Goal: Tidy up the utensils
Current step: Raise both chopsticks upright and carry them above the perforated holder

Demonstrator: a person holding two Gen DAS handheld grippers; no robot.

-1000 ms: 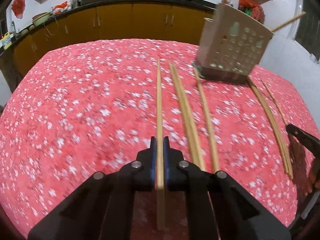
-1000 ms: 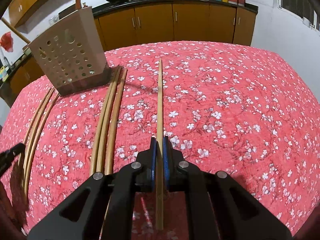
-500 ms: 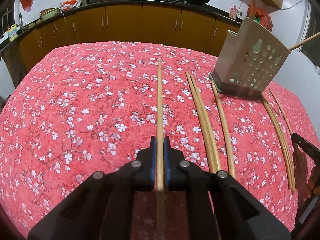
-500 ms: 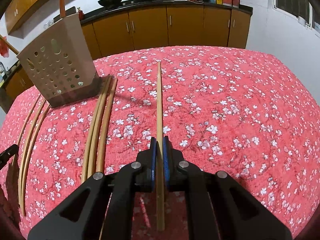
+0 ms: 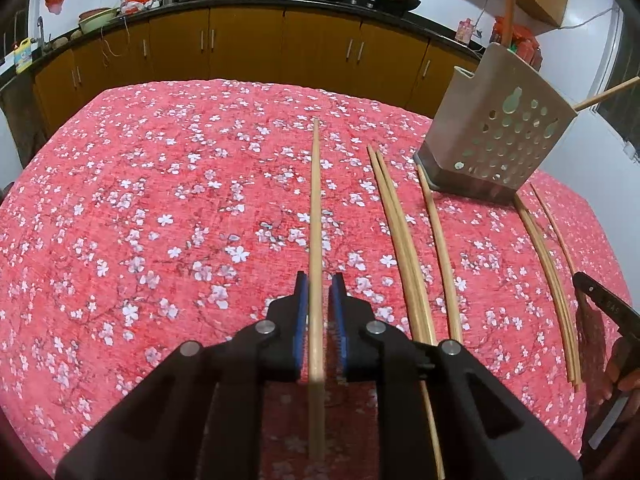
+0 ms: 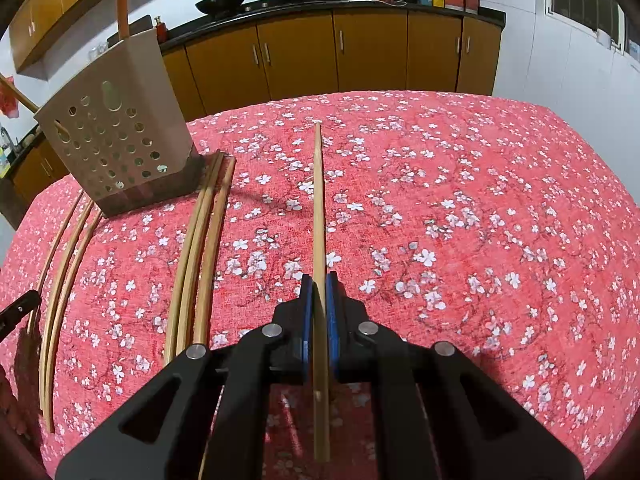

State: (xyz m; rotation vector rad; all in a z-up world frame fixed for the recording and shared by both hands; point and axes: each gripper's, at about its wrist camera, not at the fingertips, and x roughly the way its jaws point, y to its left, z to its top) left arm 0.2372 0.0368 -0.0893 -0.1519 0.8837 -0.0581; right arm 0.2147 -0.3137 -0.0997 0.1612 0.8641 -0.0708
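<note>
My left gripper (image 5: pixel 319 282) has a bamboo chopstick (image 5: pixel 315 208) between its blue pads, with small gaps on both sides, so the jaws stand slightly open around it. My right gripper (image 6: pixel 319 282) is shut on another chopstick (image 6: pixel 318 200) that points forward over the table. A beige perforated utensil holder (image 5: pixel 496 136) stands at the right in the left wrist view and at the left in the right wrist view (image 6: pixel 112 136), with sticks in it. Several loose chopsticks (image 5: pixel 404 248) lie on the red floral cloth beside the holder, also seen in the right wrist view (image 6: pixel 200 248).
More chopsticks (image 5: pixel 548 276) lie beyond the holder near the table's right side, where the other gripper's tip (image 5: pixel 604 308) shows. Brown kitchen cabinets (image 5: pixel 248 48) with woks on the counter run behind the table. A white wall (image 6: pixel 568 60) is at the right.
The left gripper's jaws have parted slightly around its chopstick. Both views have drawn back and tilted up a little, so the holder sits farther off. The right gripper stays shut on its chopstick.
</note>
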